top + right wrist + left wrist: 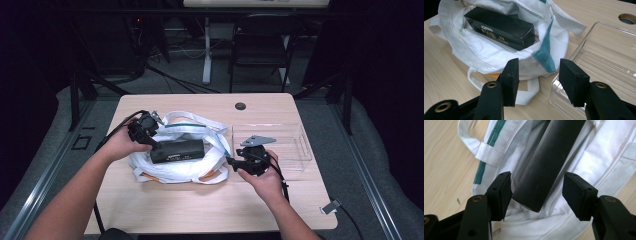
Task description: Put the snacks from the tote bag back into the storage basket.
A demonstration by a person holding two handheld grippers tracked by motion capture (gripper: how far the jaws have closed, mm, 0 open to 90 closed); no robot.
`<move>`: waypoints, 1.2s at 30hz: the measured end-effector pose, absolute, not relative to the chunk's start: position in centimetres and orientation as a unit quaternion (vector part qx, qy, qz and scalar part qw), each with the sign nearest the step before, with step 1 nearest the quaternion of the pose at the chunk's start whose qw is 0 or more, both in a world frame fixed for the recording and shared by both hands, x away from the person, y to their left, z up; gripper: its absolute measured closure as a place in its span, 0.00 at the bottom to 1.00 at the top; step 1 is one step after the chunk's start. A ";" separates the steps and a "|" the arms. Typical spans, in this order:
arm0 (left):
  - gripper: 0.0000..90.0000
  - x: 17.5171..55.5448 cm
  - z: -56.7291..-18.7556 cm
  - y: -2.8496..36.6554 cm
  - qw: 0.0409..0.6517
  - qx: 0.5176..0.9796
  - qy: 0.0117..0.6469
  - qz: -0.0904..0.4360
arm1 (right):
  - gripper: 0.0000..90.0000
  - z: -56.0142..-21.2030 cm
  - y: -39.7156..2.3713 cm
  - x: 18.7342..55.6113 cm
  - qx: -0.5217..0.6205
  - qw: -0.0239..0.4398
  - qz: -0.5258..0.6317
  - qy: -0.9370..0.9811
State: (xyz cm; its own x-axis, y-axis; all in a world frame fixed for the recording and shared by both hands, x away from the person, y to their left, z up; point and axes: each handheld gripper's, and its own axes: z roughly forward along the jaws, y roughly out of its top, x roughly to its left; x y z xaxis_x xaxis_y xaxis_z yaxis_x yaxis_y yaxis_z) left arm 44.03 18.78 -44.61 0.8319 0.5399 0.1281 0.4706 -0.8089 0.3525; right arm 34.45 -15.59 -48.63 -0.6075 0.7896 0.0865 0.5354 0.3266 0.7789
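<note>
A white cloth bag (175,167) with teal trim lies open in the middle of the table, and a long black box (177,150) rests in its mouth. My left gripper (150,137) is open at the box's left end; in the left gripper view the box (549,162) runs between the spread pads (505,192) without being clamped. My right gripper (232,161) is open at the bag's right side. In the right gripper view its jaws stand apart just short of the bag's rim (544,53), with the box (501,27) beyond.
A clear plastic tray (295,150) stands to the right of the bag, close behind my right hand; its corner (596,65) shows beside the right jaw. A round cable hole (240,106) sits near the table's far edge. Chairs and desk legs stand beyond the table.
</note>
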 end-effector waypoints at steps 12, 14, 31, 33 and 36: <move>0.40 44.9 -46.2 17.4 0.127 0.956 0.245 0.098 | 0.56 -48.7 -15.8 34.5 0.416 0.156 0.407 0.798; 0.39 45.1 -46.5 17.1 0.122 0.958 0.246 0.087 | 0.56 -48.7 -15.8 34.5 0.415 0.155 0.405 0.800; 0.38 46.0 -48.4 15.1 0.109 0.969 0.207 0.085 | 0.56 -48.8 -16.4 34.1 0.424 0.158 0.406 0.794; 0.38 46.1 -48.6 14.9 0.108 0.970 0.203 0.082 | 0.56 -48.8 -16.5 34.0 0.424 0.161 0.404 0.795; 0.38 46.2 -48.9 14.6 0.106 0.971 0.200 0.081 | 0.56 -48.9 -16.6 33.9 0.427 0.163 0.404 0.792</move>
State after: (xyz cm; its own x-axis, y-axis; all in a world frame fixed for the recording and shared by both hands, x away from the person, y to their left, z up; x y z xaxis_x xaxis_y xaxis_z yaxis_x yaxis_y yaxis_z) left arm 46.19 14.64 -48.90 0.9070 0.4053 0.1143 0.3710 -0.8974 0.2388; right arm 33.91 -16.60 -48.87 -0.5819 0.8086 0.0871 0.5460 0.3090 0.7788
